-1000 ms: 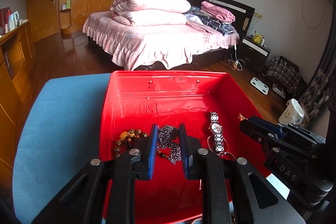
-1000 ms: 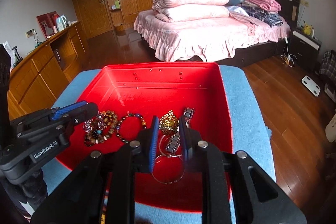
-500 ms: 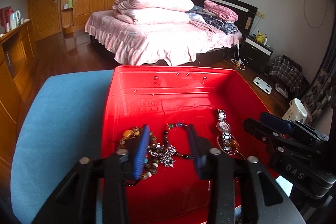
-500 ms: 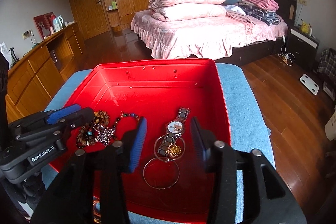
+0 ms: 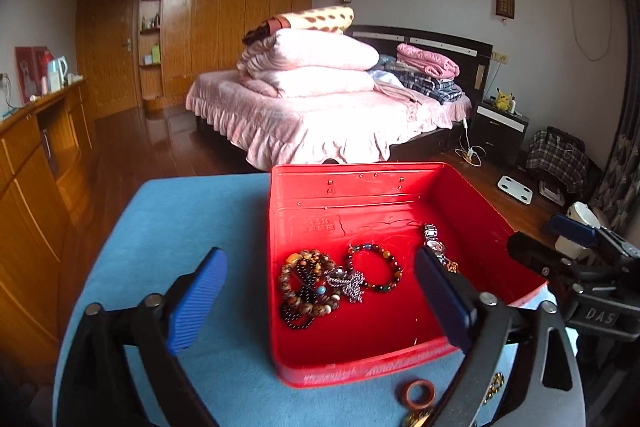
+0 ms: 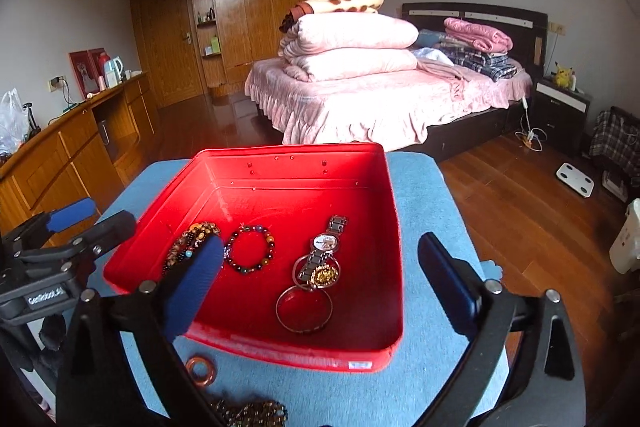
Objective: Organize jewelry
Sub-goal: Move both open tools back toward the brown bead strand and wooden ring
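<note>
A red tray (image 5: pixel 360 367) sits on a blue-covered table (image 5: pixel 180 219). Inside it lie a heap of brown bead bracelets (image 5: pixel 304 283), a silver chain (image 5: pixel 346 281), a dark bead bracelet (image 5: pixel 376 267) and a watch (image 6: pixel 326 243) with a gold pendant (image 6: pixel 324 275) and a thin bangle (image 6: pixel 304 309). My left gripper (image 5: pixel 320 297) hangs above the tray's near left part, its jaws opening wide with nothing gripped. My right gripper (image 6: pixel 322 283) hovers above the near right part, jaws also opening and holding nothing. Each gripper shows in the other's view: right (image 5: pixel 556 243), left (image 6: pixel 90 223).
An orange ring (image 6: pixel 202 369) and a string of dark beads (image 6: pixel 252 411) lie on the blue cover in front of the tray. Beyond are a wooden floor, a pink bed (image 6: pixel 380 99) and wooden cabinets (image 5: pixel 36 163) on the left.
Both grippers went from nearly shut to wide open and drew back and up from the tray. The silver chain and the watch with pendant now lie free on the tray floor.
</note>
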`<state>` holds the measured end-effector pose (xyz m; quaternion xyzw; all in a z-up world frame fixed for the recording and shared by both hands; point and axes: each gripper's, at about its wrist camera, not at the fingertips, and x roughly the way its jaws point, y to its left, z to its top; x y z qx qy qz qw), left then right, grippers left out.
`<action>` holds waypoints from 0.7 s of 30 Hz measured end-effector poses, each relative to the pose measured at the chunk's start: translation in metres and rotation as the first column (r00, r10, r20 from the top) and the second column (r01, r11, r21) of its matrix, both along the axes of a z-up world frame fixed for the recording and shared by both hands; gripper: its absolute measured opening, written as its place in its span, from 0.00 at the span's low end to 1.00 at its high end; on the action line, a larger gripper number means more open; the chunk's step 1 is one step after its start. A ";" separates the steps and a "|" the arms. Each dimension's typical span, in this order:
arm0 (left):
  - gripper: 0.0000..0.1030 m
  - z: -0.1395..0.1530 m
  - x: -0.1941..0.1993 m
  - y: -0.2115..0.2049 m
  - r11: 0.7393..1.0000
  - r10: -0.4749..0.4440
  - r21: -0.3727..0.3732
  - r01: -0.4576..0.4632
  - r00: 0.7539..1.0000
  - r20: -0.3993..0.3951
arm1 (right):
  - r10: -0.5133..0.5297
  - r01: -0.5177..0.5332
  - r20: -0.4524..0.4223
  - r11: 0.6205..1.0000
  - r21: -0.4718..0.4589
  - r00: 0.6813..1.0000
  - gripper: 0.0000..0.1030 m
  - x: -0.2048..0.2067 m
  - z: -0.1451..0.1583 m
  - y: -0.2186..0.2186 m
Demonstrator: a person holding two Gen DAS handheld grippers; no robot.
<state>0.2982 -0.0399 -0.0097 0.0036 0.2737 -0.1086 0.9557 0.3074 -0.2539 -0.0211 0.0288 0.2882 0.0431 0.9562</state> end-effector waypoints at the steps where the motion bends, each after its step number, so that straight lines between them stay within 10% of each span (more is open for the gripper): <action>1: 0.91 0.001 -0.006 0.001 1.000 0.001 0.003 -0.001 1.000 0.011 | -0.005 0.005 0.007 1.000 -0.005 1.000 0.93 -0.005 0.001 0.000; 21: 0.92 -0.043 -0.084 0.040 0.999 0.049 0.004 -0.049 0.995 -0.082 | 0.040 -0.041 -0.171 0.999 -0.007 0.985 0.95 -0.083 -0.060 0.039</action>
